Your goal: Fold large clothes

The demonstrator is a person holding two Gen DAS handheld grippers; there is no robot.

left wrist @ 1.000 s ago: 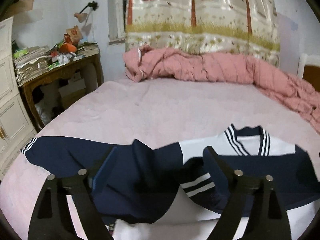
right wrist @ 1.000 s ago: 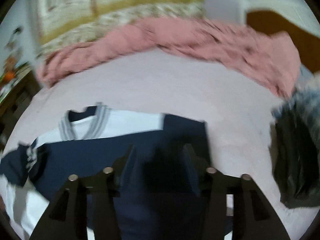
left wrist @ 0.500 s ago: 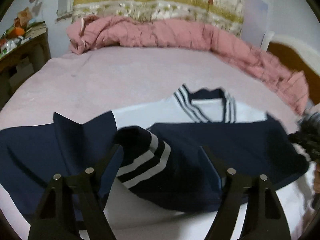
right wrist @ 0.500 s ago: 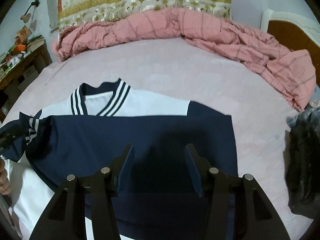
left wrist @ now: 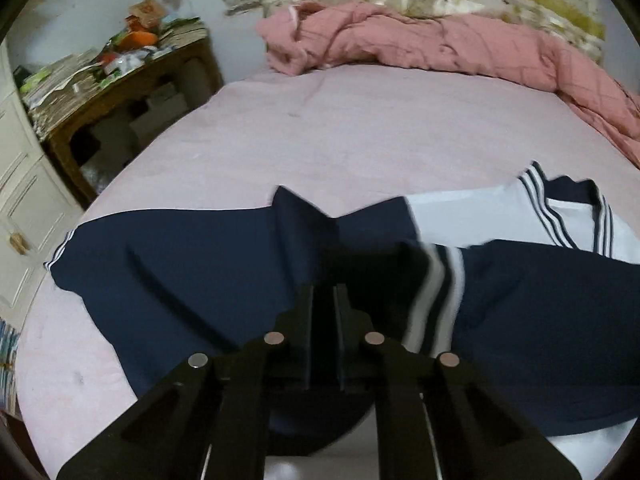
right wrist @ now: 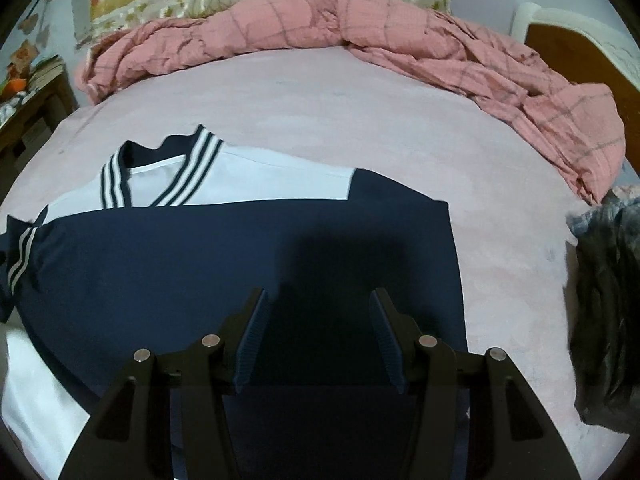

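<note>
lying flat: 1 navy-white top point(right wrist: 248, 264), 2 sleeves folded in.

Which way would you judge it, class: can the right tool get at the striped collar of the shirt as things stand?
Probably yes. The right tool hovers open over the navy fabric, and the striped collar of the shirt lies uncovered further up the bed, with nothing lying across the way.

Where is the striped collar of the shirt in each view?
Left wrist view: the collar is at the right edge, a little above the middle.
Right wrist view: the collar is at the left, above the middle.
Shared landmark: the pink quilt lies across the far side of the bed in both views.
</note>
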